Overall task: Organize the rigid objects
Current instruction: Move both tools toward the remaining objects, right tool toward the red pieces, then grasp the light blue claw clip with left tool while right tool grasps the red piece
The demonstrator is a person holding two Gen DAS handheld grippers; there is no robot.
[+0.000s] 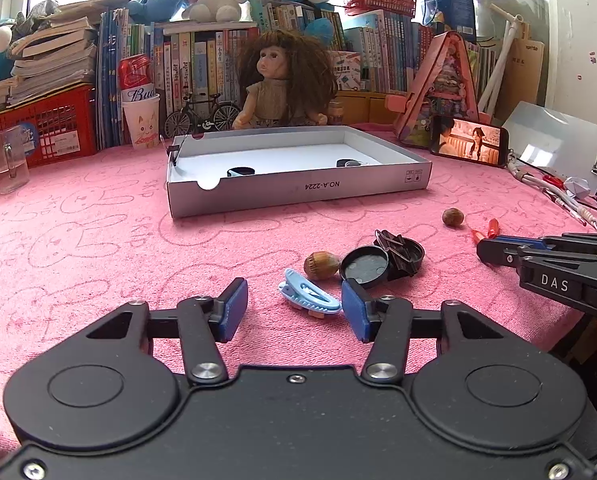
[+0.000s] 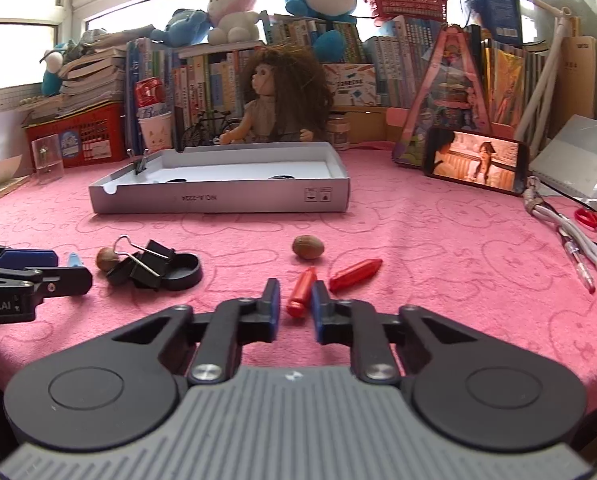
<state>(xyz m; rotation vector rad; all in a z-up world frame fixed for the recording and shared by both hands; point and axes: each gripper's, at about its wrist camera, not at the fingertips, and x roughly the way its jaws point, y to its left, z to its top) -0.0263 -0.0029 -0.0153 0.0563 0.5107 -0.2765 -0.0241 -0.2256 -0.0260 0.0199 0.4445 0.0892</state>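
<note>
My left gripper [image 1: 294, 304] is open, its jaws on either side of a light blue hair clip [image 1: 308, 297] on the pink cloth. Beyond the clip lie a nut [image 1: 319, 265], a black round lid [image 1: 364, 267] and black binder clips [image 1: 398, 249]. My right gripper [image 2: 295, 300] is open with a red crayon piece [image 2: 301, 293] between its fingertips; a second red piece [image 2: 354, 274] lies to its right and a second nut [image 2: 307, 246] beyond. A shallow grey box [image 1: 298, 191] with small dark items inside stands behind; it also shows in the right wrist view [image 2: 218, 200].
A doll [image 1: 282, 80], a toy bicycle [image 1: 202, 114], books, red baskets and plush toys line the back. A phone [image 2: 476, 158] plays video at right. Pens and cords [image 2: 574, 252] lie at the right edge. A clear cup [image 1: 8, 162] stands at left.
</note>
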